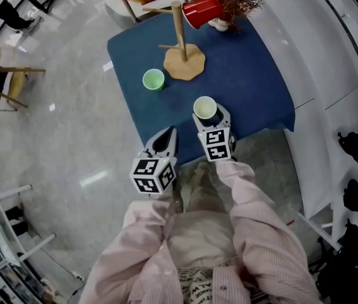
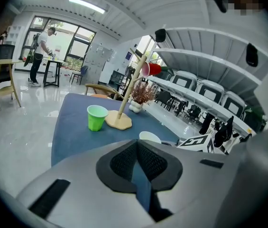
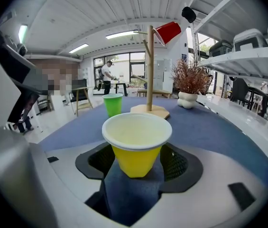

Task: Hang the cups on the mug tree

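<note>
My right gripper (image 1: 206, 115) jaws spread around yellow cup (image 3: 136, 146) on worktop (image 1: 255, 87), pads seemingly not pressing. Left gripper (image 1: 166, 137) closed, empty.

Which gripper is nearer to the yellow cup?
Right. The right gripper has its open jaws on both sides of the yellow cup; the left gripper is apart, to the cup's left.

Near cup (image 3: 136, 146) showing yellow outside, white inside. Far-left cup (image 1: 154, 79) reading green, hung cup (image 1: 201, 11) on tree (image 1: 184, 65) reading red. That tree showing tan wood, table (image 1: 255, 87) showing dark blue. Both cubes (image 1: 153, 175) wearing black-and-white squares; sleeves (image 1: 255, 214) showing pale pink pinstripes.
</note>
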{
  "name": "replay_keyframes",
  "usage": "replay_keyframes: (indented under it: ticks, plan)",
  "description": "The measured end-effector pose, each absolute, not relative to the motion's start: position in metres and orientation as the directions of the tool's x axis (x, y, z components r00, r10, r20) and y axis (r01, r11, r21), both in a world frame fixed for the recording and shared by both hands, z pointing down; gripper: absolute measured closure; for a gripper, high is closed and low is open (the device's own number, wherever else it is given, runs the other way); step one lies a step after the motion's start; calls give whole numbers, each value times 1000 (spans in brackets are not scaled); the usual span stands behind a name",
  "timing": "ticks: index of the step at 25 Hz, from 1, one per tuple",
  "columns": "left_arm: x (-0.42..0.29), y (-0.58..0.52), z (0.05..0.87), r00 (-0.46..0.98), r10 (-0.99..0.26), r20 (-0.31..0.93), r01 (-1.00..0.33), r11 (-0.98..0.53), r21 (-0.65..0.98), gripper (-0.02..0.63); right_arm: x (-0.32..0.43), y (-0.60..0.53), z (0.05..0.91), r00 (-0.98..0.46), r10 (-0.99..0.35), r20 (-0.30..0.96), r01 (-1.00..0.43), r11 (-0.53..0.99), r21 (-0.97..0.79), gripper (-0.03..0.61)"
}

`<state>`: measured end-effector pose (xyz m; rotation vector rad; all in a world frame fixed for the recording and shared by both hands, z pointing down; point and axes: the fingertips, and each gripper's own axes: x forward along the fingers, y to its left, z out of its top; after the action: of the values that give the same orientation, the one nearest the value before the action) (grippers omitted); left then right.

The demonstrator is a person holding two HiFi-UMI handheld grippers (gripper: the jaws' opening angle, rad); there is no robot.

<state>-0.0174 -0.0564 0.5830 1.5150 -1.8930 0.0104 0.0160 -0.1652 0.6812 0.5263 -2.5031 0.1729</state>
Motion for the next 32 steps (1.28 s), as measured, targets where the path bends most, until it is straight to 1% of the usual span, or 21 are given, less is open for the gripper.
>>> replay_keyframes:
  ticks: [12, 32]
  plan:
    - [-33, -54, 574, -43, -866, 498, -862, 284, 420, 615, 16, -162, 657, -747, -351, 564, -431, 902, -8, 293]
    - [-96, -43, 533, 9, -907, 421, -894, 181, 409, 615, 2, -170, 597, -621, -471, 626, -524, 844, 115, 303]
